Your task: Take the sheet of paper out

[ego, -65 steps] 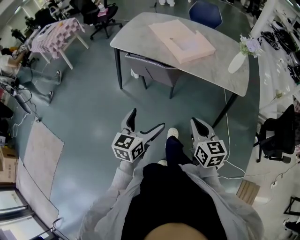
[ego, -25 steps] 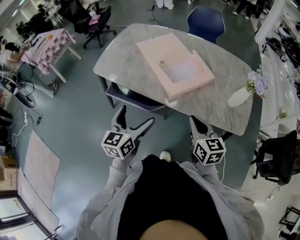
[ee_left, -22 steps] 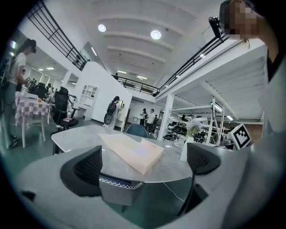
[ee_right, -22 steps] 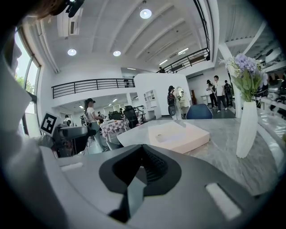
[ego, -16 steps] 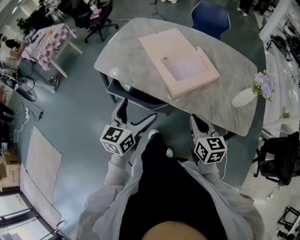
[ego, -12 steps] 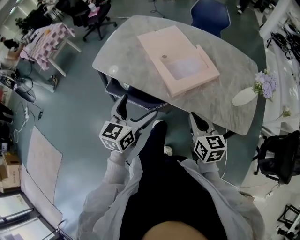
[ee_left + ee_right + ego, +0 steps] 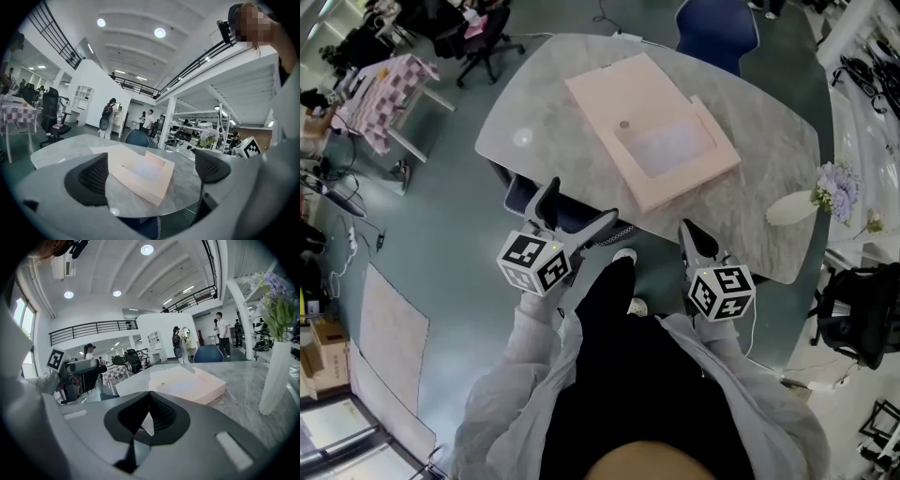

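A flat pink box [image 7: 652, 131] lies open on the grey marble table [image 7: 544, 112], with a pale sheet [image 7: 667, 145] in its shallow recess. My left gripper [image 7: 579, 204] hovers at the table's near edge, short of the box, open and empty. In the left gripper view the box [image 7: 140, 171] shows between the wide-spread pads [image 7: 93, 176]. My right gripper [image 7: 688, 232] is shut on nothing, just below the near edge, to the box's right. The right gripper view looks over the shut gripper [image 7: 150, 416] to the box [image 7: 183, 380].
A white vase of lilac flowers [image 7: 802, 204] stands at the table's right end; it also shows as a vase [image 7: 274, 380] close by. A dark chair [image 7: 534, 199] is tucked under the near edge, a blue chair [image 7: 717, 23] at the far side. A black office chair [image 7: 853, 300] stands right.
The person has walked up to the table, so it and the pink box now lie closer. Both grippers have reached the near edge. Left stays open, right stays shut.
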The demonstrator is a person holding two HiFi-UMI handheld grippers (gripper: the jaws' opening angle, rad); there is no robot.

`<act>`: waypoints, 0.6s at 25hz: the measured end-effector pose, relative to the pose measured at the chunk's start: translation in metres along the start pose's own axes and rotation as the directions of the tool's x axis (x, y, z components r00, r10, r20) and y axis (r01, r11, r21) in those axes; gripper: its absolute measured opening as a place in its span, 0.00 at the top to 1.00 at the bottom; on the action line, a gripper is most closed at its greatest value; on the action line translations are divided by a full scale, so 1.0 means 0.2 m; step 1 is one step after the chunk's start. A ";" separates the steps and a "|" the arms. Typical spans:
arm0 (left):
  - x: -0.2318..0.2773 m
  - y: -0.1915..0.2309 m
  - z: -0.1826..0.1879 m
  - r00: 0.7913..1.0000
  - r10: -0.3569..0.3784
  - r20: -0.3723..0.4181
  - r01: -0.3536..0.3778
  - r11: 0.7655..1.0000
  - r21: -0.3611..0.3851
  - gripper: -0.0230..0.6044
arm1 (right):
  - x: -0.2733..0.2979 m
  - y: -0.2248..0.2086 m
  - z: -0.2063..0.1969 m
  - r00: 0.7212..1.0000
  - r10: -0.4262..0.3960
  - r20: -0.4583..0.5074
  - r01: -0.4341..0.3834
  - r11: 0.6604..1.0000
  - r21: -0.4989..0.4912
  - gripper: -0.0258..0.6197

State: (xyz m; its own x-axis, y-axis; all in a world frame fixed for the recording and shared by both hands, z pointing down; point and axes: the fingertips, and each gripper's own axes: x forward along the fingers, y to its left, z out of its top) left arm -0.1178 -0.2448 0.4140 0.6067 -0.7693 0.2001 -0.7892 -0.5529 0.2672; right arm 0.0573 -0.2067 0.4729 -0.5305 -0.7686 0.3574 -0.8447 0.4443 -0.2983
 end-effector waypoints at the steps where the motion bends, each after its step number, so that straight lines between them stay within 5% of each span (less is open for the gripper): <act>1: 0.03 0.02 0.01 1.000 -0.008 -0.007 0.008 1.000 0.001 0.05 | 0.03 -0.02 0.02 1.000 -0.006 -0.001 0.006 1.000 0.004 0.94; 9: 0.32 0.19 0.13 0.995 -0.083 -0.058 0.083 0.996 0.008 0.06 | 0.23 -0.12 0.16 0.999 -0.043 -0.003 0.043 0.999 0.019 0.94; 15: 0.50 0.24 0.17 0.967 -0.198 -0.161 0.202 0.979 0.008 0.06 | 0.31 -0.19 0.21 0.997 -0.077 -0.012 0.078 0.996 0.038 0.94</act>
State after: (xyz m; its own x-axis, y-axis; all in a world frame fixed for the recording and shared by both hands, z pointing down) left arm -0.0976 -0.3592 0.4152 0.7585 -0.5826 0.2920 -0.6509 -0.6999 0.2942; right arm 0.0587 -0.2904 0.4684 -0.4644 -0.7953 0.3897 -0.8801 0.3654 -0.3030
